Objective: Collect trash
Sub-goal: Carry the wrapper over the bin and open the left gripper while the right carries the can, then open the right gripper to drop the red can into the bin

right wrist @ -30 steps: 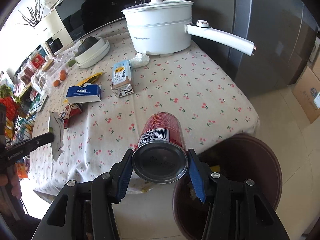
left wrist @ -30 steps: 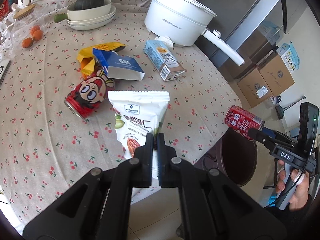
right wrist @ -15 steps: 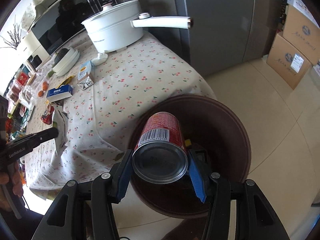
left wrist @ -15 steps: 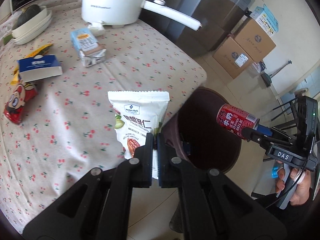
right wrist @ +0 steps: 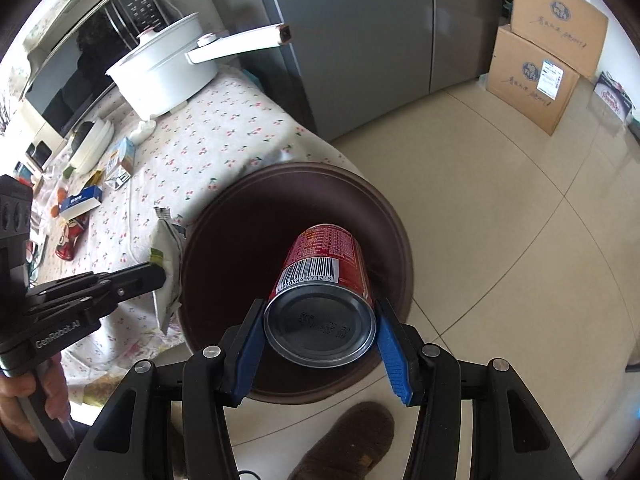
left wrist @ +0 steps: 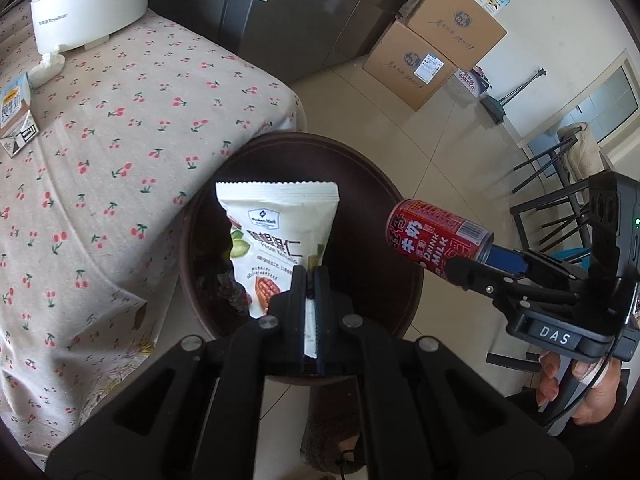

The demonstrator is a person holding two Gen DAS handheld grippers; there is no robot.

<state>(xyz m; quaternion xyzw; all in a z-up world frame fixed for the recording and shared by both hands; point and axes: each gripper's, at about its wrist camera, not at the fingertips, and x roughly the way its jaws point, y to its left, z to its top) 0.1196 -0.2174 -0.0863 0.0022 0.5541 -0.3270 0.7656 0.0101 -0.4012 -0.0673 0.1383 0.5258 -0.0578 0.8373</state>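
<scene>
- The left claw [left wrist: 308, 276] pinches a white nut snack bag [left wrist: 276, 236] over the brown trash bin [left wrist: 380, 184].
- The right claw [right wrist: 320, 332] squeezes a red milk drink can [right wrist: 324, 272] above that bin.

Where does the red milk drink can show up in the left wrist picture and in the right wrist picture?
Left wrist: red metal milk drink can, right of centre, held beyond the bin's right rim.
Right wrist: same can, bottom centre, base toward camera, between blue pads.
Shared landmark: round dark brown trash bin.

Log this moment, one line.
left gripper: holds snack bag | right gripper: holds red can | both over bin | not released
</scene>
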